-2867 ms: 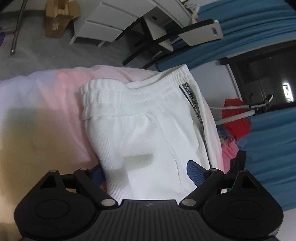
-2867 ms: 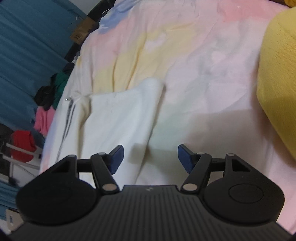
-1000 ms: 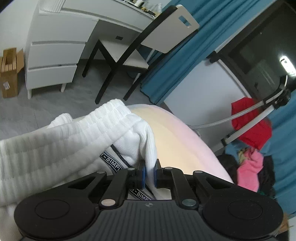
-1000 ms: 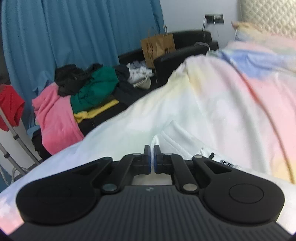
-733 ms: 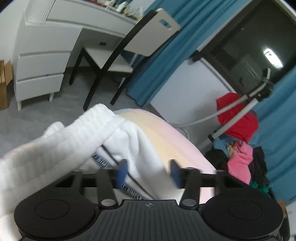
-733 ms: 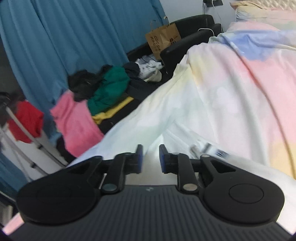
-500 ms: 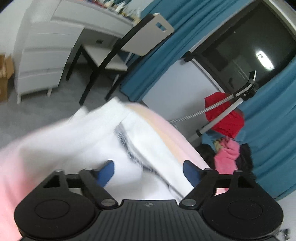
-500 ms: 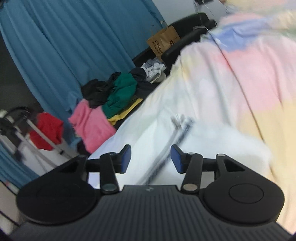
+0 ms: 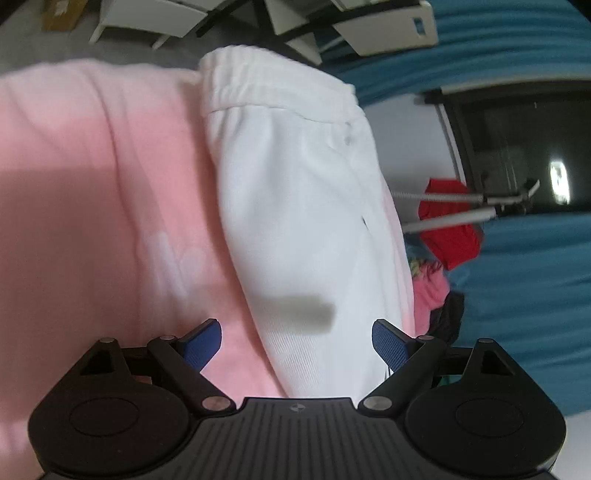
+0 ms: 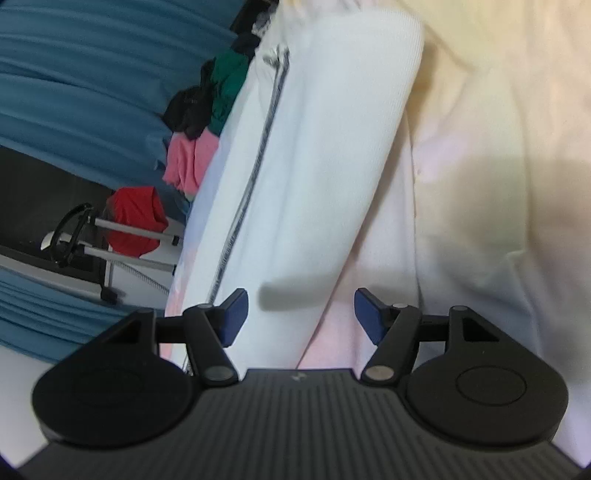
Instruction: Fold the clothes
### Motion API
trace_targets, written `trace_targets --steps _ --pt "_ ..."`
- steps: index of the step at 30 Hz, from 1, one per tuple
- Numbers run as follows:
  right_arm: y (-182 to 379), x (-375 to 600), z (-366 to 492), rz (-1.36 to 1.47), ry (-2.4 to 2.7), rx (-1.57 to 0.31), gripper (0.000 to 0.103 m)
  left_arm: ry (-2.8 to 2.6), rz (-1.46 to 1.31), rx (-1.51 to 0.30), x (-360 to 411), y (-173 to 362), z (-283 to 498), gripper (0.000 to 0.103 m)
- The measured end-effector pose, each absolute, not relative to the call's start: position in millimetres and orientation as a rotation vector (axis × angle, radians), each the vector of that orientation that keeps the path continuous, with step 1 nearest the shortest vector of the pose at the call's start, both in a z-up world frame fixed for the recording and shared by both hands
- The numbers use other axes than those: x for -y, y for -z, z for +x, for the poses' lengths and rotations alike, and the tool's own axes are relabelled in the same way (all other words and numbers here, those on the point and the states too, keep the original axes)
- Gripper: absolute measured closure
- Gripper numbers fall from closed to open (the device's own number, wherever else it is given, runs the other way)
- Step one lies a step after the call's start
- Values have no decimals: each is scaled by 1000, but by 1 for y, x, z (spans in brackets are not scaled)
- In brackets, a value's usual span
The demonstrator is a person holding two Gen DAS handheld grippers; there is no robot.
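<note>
One pastel bedsheet carries one pair of white trousers, folded lengthwise near its edge. Stripe lettering is too blurred to read. Two grippers, left gripper and right gripper, hover above the trousers, jaws spread, empty.

blue curtains are hanging on both sides of a dark window, which is reflecting a bright light. a white desk with drawers and a chair are standing on the grey floor. a pastel bedsheet is covering the bed. clothes are lying heaped against the curtains, near a metal stand carrying a red garment.
</note>
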State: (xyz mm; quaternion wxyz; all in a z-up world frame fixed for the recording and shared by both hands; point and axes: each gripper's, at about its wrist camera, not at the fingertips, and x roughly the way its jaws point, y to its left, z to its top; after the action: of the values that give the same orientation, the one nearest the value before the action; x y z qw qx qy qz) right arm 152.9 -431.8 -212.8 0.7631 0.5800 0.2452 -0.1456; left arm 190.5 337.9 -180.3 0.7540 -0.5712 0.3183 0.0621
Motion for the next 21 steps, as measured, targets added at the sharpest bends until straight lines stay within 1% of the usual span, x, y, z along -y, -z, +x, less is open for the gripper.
trace_targets --steps 2,3,6,7,8,9,10,11,12,13,14,15,16,21 --pt "221 433 164 1254 308 -520 36 -143 -1256 -647 -341 189 195 17" --pt "222 434 169 1240 308 -508 36 -150 -1250 -613 -342 191 197 25" --pt "220 437 186 1151 355 -429 36 -187 -1231 -542 -344 197 204 35" --pt "221 440 189 1145 376 -391 36 -201 -1225 -519 -345 199 207 40" --pt "223 443 190 1153 395 -350 36 -210 -1227 -497 -347 202 209 43" --pt "226 447 192 1161 411 -313 37 -219 -1233 -481 -351 205 210 48" --pt "229 451 194 1169 423 -285 42 -229 -1239 -468 -354 208 212 53" --pt "231 454 196 1167 441 -267 47 -238 -1242 -458 -358 210 212 65" --pt "230 457 200 1145 472 -270 58 -237 -1243 -450 -361 212 212 77" --pt "229 459 205 1120 496 -270 67 -232 -1244 -443 -362 212 212 81" --pt "226 460 209 1092 504 -265 72 -227 -1245 -436 -364 213 211 83" --pt "224 459 212 1070 508 -258 79 -224 -1240 -432 -364 210 209 86" --pt "221 458 214 1051 513 -255 82 -221 -1233 -430 -364 205 206 87" --pt "201 451 201 1012 510 -241 86 -209 -1197 -422 -363 180 191 90"
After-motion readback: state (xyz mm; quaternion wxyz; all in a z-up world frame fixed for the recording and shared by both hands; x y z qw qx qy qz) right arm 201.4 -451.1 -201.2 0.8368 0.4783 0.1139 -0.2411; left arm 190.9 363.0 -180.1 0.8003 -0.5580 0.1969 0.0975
